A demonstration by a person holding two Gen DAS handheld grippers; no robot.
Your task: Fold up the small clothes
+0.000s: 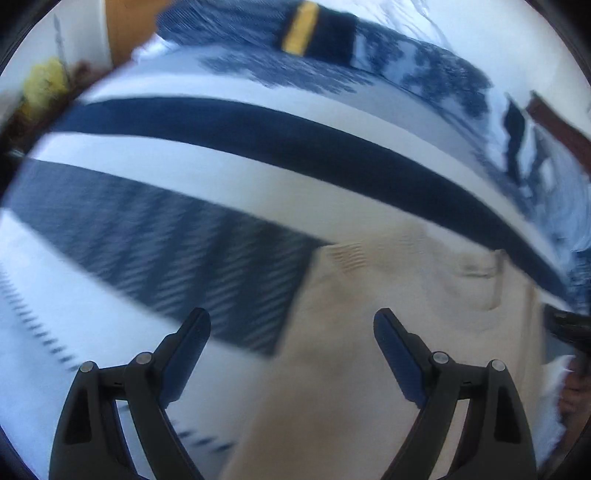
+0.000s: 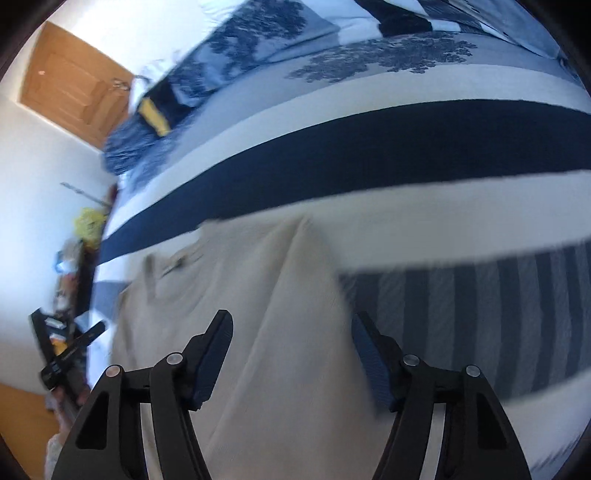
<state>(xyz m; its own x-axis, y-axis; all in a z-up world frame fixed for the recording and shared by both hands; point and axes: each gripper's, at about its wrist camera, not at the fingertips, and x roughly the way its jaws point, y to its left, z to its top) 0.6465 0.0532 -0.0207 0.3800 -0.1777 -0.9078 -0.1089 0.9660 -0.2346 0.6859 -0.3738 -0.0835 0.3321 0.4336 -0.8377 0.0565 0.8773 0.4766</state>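
striped bedspread [image 2: 406, 147], beige garment [image 2: 277, 295] spread beneath both open fingers

Both wrist views steeply down, close; shared beige garment [image 1: 369, 332] on bedspread [image 2: 406, 147]

You held the left gripper [image 1: 291, 332] above the bed with its jaws wide apart and nothing between the blue-padded fingers [image 1: 400, 358]. Below lay a beige knit garment [image 1: 369, 314], spread flat on the white bedspread with navy bands and grey stripes [image 1: 258, 133]. A navy folded cloth with a yellow stripe [image 1: 317, 31] sat at the far side. The frame was motion-blurred.
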